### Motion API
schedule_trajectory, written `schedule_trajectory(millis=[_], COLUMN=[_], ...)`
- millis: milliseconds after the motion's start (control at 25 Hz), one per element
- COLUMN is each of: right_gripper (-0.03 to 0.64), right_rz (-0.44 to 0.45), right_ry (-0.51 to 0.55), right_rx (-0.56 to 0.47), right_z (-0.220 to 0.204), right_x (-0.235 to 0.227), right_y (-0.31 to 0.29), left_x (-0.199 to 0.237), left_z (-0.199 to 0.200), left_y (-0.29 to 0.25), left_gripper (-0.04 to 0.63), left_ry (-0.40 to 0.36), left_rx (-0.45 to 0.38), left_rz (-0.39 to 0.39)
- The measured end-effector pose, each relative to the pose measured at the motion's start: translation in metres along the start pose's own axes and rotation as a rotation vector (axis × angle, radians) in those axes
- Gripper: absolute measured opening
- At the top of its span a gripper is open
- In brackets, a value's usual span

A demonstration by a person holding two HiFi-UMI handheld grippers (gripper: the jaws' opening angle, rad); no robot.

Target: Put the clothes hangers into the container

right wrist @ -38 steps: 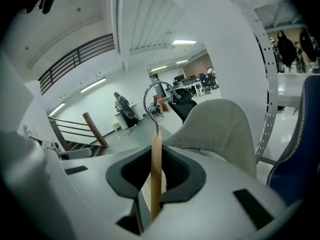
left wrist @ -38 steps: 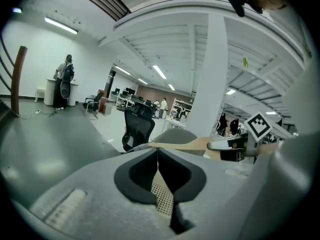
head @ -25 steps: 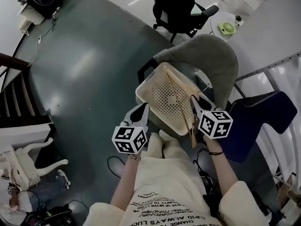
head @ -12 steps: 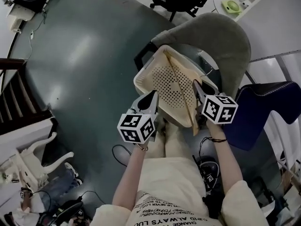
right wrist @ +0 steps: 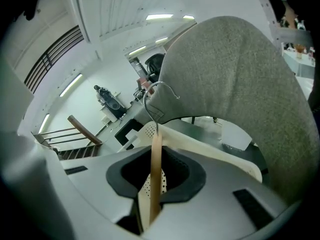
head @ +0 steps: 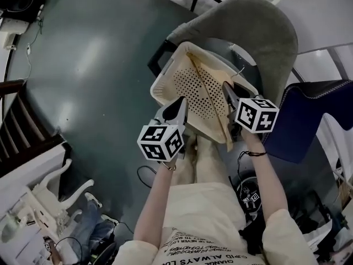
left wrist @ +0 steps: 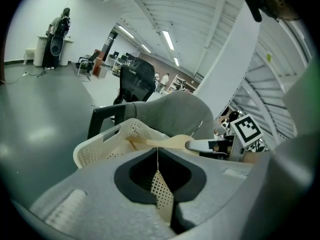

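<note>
The right hand-held gripper point(head: 226, 88) is clenching the hanger point(head: 205, 90), seemingly light, stiff wood, by its straight bar. The left hand-held gripper point(head: 180, 102) is pinching the basket point(head: 164, 70) rim.

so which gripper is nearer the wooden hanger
Right. The right gripper is clamped on one arm of the hanger at the basket rim; the left gripper grips the basket wall, apart from the hanger.
</note>
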State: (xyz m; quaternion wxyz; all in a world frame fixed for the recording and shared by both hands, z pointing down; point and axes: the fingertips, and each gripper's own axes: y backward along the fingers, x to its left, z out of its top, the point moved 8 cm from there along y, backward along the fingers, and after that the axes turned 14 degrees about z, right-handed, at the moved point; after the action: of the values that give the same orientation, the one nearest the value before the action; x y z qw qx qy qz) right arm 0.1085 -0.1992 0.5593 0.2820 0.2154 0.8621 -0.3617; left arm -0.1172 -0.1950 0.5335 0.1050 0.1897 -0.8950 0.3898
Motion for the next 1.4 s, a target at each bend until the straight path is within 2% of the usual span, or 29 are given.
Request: schedule_trajectory(millis=[320,720,1080,1400], right_gripper=[0.055,0.055,0.069,0.085], right_rz=[0.001,0.008,-0.058,-0.108], right_ry=[-0.029,-0.128,-0.222,-0.274], right_rx=[0.002,-0.072,-0.128,-0.111], right_z=[-0.003,-0.008,-0.014,-0.02], right_x=[-0.01,-0.032,-0.056,-0.068], right_y=[-0.012,-0.007,0.0,-0.001], left_x=[-0.005,-0.006,-0.015,-0.02], left_z=[-0.001,-0.006,-0.012,-0.016], left_y=[-0.016,-0.032,-0.04,-0.047], left_gripper=[0.023,0.023,0.023,0.023], left_ry=[0.015,0.009,-0.013,-0.018], left_rx=[0.009,0.02,0.045,0.055], left_rz=[-0.03,-0.06,-0.082,-0.093])
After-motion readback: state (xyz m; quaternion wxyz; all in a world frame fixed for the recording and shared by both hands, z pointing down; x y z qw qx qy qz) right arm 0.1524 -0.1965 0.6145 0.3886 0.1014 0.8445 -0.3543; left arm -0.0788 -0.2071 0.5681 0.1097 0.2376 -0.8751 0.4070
